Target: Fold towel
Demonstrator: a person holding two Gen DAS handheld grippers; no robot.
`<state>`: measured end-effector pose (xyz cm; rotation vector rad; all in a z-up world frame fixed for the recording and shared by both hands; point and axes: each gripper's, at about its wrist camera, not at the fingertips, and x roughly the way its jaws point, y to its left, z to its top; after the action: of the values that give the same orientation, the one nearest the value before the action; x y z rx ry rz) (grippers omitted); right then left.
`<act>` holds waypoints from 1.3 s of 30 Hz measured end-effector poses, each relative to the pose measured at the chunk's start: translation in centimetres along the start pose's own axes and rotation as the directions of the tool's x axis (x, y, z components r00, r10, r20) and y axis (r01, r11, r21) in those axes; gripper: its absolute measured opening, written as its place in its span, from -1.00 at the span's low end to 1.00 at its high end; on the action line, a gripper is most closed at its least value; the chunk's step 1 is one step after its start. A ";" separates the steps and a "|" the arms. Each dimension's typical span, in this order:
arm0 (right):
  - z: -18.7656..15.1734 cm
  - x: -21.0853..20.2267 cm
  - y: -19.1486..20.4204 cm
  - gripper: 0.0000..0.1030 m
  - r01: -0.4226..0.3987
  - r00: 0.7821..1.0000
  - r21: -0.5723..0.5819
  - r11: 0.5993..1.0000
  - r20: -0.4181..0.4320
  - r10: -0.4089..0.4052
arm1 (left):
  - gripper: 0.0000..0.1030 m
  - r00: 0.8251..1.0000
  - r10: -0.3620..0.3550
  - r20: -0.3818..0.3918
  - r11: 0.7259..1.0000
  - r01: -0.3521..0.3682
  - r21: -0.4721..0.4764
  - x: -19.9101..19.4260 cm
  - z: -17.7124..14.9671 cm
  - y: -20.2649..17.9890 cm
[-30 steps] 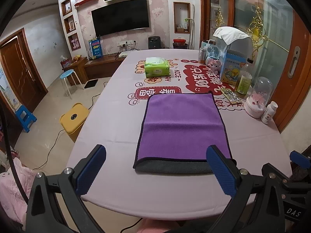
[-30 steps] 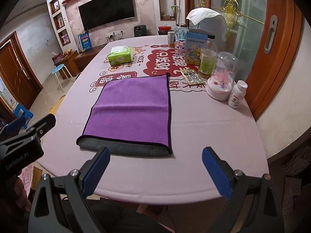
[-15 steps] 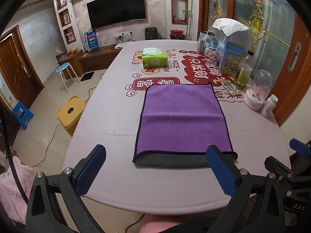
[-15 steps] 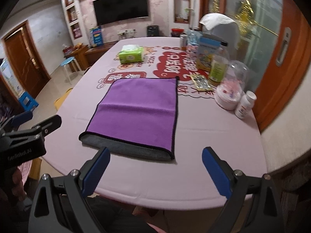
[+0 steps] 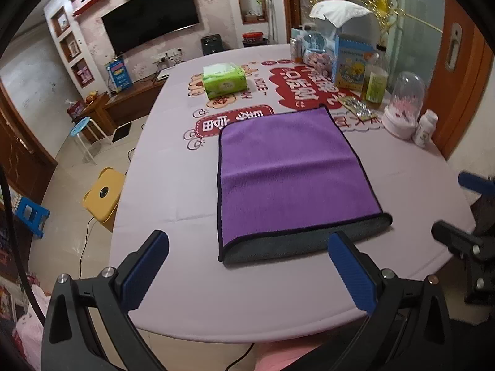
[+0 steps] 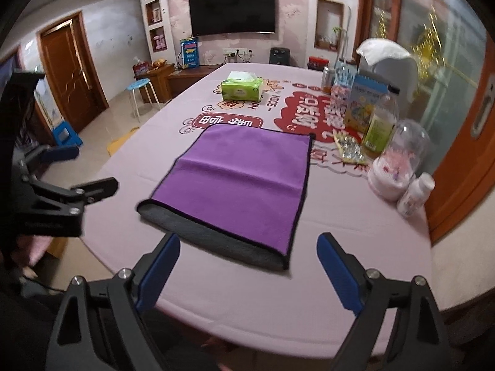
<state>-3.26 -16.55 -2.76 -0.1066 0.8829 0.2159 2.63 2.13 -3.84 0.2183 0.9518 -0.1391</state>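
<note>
A living room with one wall television (image 6: 232,9) lies beyond one long pink table (image 5: 173,185). One purple towel (image 5: 290,173), folded over its grey underside, lies flat mid-table. My left gripper (image 5: 247,266) and right gripper (image 6: 247,266) hover near its front edge, jaws spread wide, holding nothing. Bottles crowd the right edge, too jumbled to count.

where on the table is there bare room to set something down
Bare cloth lies left of the towel out to the table edge, and along the near edge before both grippers. Crowded: the far right, with bottle, glass dome, pill bottle.
</note>
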 end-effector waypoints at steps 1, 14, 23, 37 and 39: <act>-0.1 0.4 -0.1 0.75 0.002 1.000 -0.011 1.000 0.001 -0.002 | 0.99 1.000 -0.003 -0.006 1.000 0.003 0.006 0.3 -0.1 0.1; -3.8 6.9 -1.6 0.43 -0.015 0.999 -0.051 0.999 -0.037 0.013 | 0.99 0.994 -0.091 -0.064 0.996 0.092 0.017 5.9 -1.4 2.8; -5.4 10.1 -1.7 0.22 -0.019 0.998 -0.066 0.998 -0.061 0.015 | 0.80 0.985 -0.120 -0.120 0.991 0.126 0.045 11.1 -1.7 3.9; -5.5 14.6 -2.6 -0.22 -0.015 0.989 -0.065 0.998 -0.145 0.006 | 0.01 0.961 -0.168 -0.220 0.978 0.191 0.089 15.9 -2.0 3.3; -5.5 14.8 -2.6 -0.24 -0.016 0.988 -0.068 0.998 -0.152 0.006 | -0.21 0.957 -0.176 -0.232 0.975 0.202 0.092 16.1 -2.1 3.0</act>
<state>2.27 -17.95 -17.70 -0.1843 1.0276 0.2508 10.80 5.17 -17.81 0.2525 1.1896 -0.3527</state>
